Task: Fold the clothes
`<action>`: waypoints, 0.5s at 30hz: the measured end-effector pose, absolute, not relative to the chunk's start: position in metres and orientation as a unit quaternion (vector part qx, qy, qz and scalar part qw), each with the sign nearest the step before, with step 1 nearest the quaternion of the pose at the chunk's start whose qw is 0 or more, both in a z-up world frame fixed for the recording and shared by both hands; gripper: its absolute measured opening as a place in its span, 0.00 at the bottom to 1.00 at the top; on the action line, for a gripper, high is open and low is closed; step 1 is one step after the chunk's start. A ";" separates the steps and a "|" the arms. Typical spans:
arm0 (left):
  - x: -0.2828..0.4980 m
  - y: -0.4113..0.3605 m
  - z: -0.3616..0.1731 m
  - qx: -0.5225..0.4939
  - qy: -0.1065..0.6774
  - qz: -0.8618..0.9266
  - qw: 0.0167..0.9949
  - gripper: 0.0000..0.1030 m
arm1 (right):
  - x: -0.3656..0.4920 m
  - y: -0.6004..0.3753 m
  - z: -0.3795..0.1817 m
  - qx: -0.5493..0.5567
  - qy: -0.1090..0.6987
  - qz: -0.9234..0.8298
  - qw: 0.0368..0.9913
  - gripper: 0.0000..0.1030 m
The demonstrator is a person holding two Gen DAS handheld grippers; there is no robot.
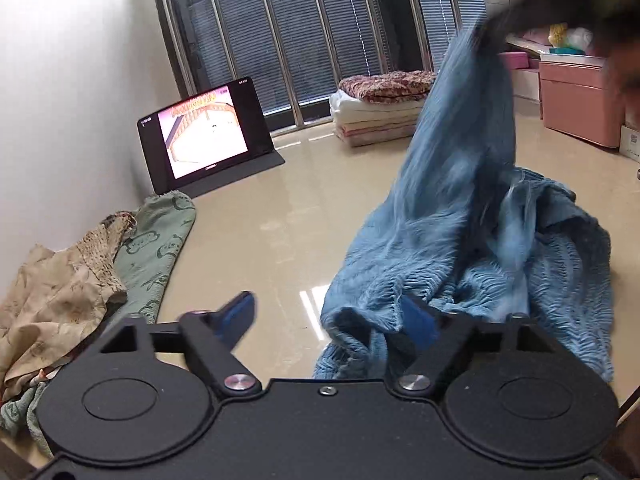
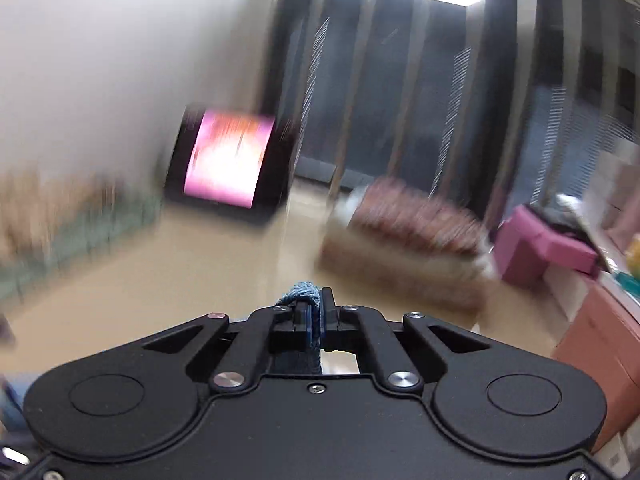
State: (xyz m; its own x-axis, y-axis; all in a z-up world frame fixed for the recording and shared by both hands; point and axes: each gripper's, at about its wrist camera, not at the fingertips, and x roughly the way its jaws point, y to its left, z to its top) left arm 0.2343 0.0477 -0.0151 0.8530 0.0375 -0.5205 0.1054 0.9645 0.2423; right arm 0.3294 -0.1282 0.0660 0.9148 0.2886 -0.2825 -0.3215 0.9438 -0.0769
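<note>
Right gripper [image 2: 316,312] has its jaws pinched on a bunched corner of the soft, crinkled blue knit garment [image 1: 460,216], hoisting it off the glossy beige floor [image 1: 280,208]. Left gripper [image 1: 332,320], jaws spread, noses at the lower hem. Limp, light fabric: grab an edge.

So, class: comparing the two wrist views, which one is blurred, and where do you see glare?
Right wrist view: heavy motion blur smears the tablet and room, though the right gripper pinching the blue garment stays sharp. Left wrist view: mostly sharp, with window glare on the glossy floor; only the lifted garment top blurs.
</note>
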 end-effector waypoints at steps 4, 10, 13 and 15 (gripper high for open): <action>0.242 0.054 -0.012 0.124 0.268 -0.019 0.955 0.52 | 0.292 -0.175 0.107 0.011 0.061 0.146 0.987 0.02; 0.247 0.060 -0.005 0.089 0.279 -0.017 0.956 0.47 | 0.260 -0.216 0.123 0.037 0.057 0.154 0.986 0.03; 0.239 0.055 0.005 0.065 0.279 -0.037 0.957 0.76 | 0.251 -0.221 0.120 0.032 0.071 0.164 0.983 0.02; 0.227 0.046 0.016 0.064 0.263 -0.057 0.961 0.88 | 0.248 -0.222 0.118 0.033 0.081 0.177 0.980 0.03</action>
